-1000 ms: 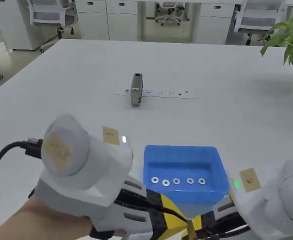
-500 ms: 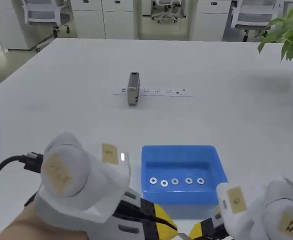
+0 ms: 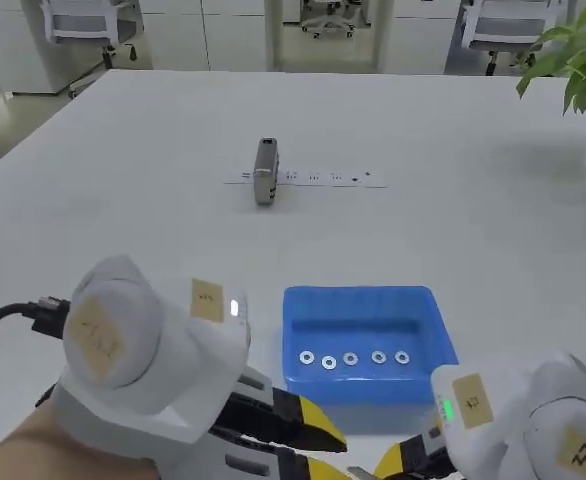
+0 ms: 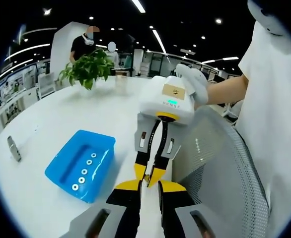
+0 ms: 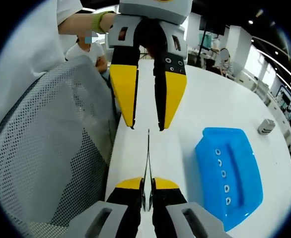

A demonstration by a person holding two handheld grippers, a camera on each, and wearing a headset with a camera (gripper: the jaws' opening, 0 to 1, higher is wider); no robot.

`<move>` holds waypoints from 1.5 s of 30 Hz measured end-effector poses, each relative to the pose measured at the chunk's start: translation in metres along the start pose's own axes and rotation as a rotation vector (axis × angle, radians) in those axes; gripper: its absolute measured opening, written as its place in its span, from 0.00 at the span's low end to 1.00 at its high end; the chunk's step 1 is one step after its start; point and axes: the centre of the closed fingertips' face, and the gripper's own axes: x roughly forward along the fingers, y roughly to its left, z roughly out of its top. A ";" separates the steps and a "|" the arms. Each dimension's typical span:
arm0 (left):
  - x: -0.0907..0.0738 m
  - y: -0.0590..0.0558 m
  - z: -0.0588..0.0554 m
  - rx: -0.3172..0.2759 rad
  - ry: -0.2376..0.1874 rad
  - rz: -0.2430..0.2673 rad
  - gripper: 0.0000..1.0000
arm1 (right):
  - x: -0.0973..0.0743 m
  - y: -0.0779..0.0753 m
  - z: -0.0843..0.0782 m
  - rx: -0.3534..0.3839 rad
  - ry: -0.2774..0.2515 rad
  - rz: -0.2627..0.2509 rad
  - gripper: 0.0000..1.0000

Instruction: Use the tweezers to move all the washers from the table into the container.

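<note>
Closest to me, my right gripper point(image 5: 146, 187) had its jaws pressed together on the tweezers point(image 5: 147, 163), the thin metal legs running straight out ahead between the yellow pads. Facing it, my left gripper point(image 5: 146, 125) pointed back at me with its jaws apart, a plain gap between the two yellow fingertips. The points of the tweezers reached up to the mouth of that gap; I could not tell whether they touched either jaw. Both tools hung over the near edge of the white table point(image 3: 453, 220), beside a grey mesh chair back point(image 5: 51, 148).

Just beyond the grippers, the blue container point(image 3: 363, 320) sat flat on the table. Five washers point(image 3: 350, 358) lay inside it in a neat row along the floor nearer me, each apart from its neighbour.

Farther off, near the middle of the table, a small grey device point(image 3: 265, 170) stood well apart from the container. At the far right corner the leaves of a green plant point(image 3: 573, 70) hung in, and past the table's far edge stood office chairs point(image 3: 493, 25).
</note>
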 end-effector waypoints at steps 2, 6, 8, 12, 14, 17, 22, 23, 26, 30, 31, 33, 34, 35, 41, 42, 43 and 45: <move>0.003 0.000 -0.002 0.009 0.013 0.003 0.06 | 0.001 0.000 0.000 0.001 -0.001 0.000 0.03; 0.006 0.003 -0.005 -0.005 0.027 0.003 0.00 | 0.002 0.000 0.001 -0.004 0.005 0.001 0.03; 0.006 0.004 -0.011 0.007 0.057 0.005 0.00 | 0.004 0.000 -0.001 -0.005 0.011 -0.001 0.03; 0.006 0.007 -0.024 0.071 0.127 0.027 0.00 | 0.006 -0.001 -0.003 0.014 -0.005 -0.020 0.04; 0.009 0.009 -0.030 0.064 0.143 0.026 0.00 | 0.009 0.000 -0.005 0.022 -0.010 -0.024 0.05; 0.012 0.012 -0.040 0.077 0.184 0.036 0.00 | 0.013 -0.002 -0.008 0.020 -0.012 -0.045 0.05; 0.020 0.017 -0.054 0.081 0.238 0.039 0.00 | 0.013 -0.005 -0.011 0.062 -0.050 -0.062 0.06; 0.021 0.018 -0.058 0.084 0.260 0.040 0.00 | 0.012 -0.005 -0.009 0.093 -0.079 -0.069 0.07; 0.025 0.021 -0.066 0.086 0.290 0.043 0.00 | 0.002 -0.006 -0.004 0.157 -0.150 -0.088 0.15; 0.029 0.024 -0.072 0.078 0.318 0.043 0.00 | -0.017 -0.007 -0.006 0.210 -0.204 -0.141 0.21; 0.030 0.024 -0.074 0.081 0.329 0.044 0.00 | -0.025 -0.006 -0.008 0.229 -0.217 -0.161 0.24; 0.032 0.025 -0.077 0.077 0.348 0.041 0.00 | -0.038 -0.007 -0.009 0.280 -0.264 -0.205 0.29; 0.032 0.025 -0.079 0.077 0.359 0.037 0.00 | -0.043 -0.006 -0.010 0.303 -0.277 -0.218 0.33; 0.033 0.025 -0.082 0.089 0.377 0.031 0.00 | -0.050 -0.005 -0.013 0.328 -0.289 -0.240 0.35; 0.039 0.027 -0.090 0.109 0.429 0.022 0.00 | -0.088 -0.001 -0.022 0.399 -0.323 -0.361 0.41; 0.040 0.027 -0.091 0.111 0.438 0.021 0.00 | -0.096 0.000 -0.024 0.417 -0.332 -0.381 0.42; 0.040 0.027 -0.091 0.114 0.445 0.020 0.00 | -0.101 0.001 -0.025 0.434 -0.340 -0.402 0.43; 0.040 0.026 -0.092 0.135 0.463 0.019 0.00 | -0.114 0.001 -0.029 0.468 -0.353 -0.450 0.45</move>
